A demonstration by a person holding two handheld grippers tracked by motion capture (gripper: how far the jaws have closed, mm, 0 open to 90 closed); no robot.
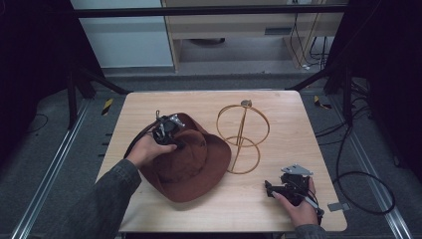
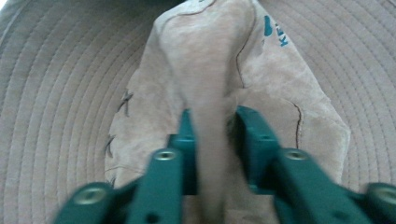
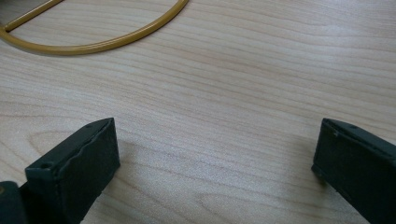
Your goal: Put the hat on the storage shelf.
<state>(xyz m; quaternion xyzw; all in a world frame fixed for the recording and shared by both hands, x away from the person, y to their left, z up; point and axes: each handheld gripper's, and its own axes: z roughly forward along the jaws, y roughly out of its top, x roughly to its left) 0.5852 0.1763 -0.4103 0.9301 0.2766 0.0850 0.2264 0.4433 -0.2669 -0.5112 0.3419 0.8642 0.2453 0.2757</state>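
Brown felt hat (image 1: 191,162) sits on the near left part of the wooden table (image 1: 278,107), brim flat on the wood, crown up. From where I stand, the left gripper (image 1: 169,130) is down on top of the crown, and the left gripper view shows its jaws pinched on the raised ridge of the hat's crown (image 2: 210,98), the fold of felt squeezed tight between the two pads. So the grip looks made; the hat has not yet left the table.

Just to the right of the hat stands a gold wire hat stand (image 1: 243,134), a round base ring on the wood, an upright rod and a hoop on top. It touches nothing that I can make out, though the brim edge lies close beside the base ring. The stand is bare.

My reading is that the step in hand is the pick-up, with the stand as the likely place to set the hat. The next move calls for a straight lift high enough to clear the hoop, then a carry to the right and a lowering with the crown centred over it. A light wire stand could tip if the brim catches it.

Right gripper (image 1: 279,189) rests near the front right edge, jaws wide apart over bare wood, holding nothing.
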